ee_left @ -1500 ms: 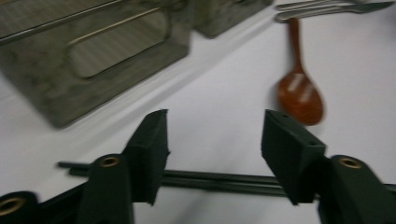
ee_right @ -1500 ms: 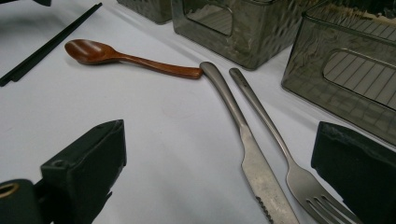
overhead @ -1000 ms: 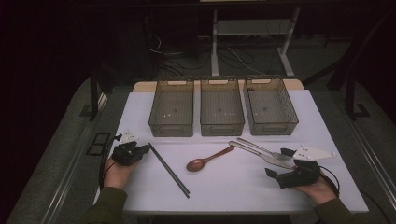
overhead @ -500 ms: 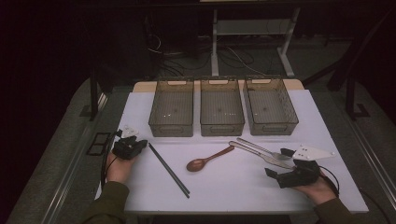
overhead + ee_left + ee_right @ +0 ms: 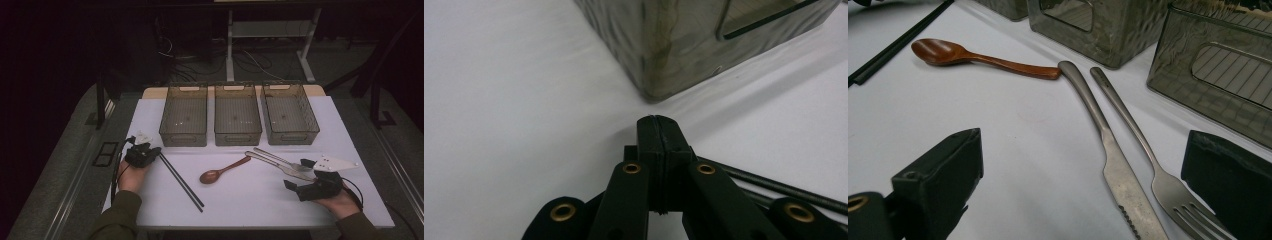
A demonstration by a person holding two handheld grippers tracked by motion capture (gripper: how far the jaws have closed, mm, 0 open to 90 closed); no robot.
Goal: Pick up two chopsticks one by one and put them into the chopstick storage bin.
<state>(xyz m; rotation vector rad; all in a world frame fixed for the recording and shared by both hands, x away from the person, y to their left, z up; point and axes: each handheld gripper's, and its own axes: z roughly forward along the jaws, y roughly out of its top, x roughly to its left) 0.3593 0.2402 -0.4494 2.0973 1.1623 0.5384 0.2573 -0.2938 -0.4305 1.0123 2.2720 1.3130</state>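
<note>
My left gripper has slid slightly left, closed on nothing, so the chopsticks remain ungrasped, lying just right of its fingertips. My right gripper, lower right, stands open; the knife and fork lie between its fingers.

Looks like a lab or test room set up for recording, not a home. Dim all round, with a white sheet spread over the surface and grey floor at the sides. Loose cables tangled on the floor behind, beside a white metal stand. Three identical smoky plastic bins lined up in a neat row.
</note>
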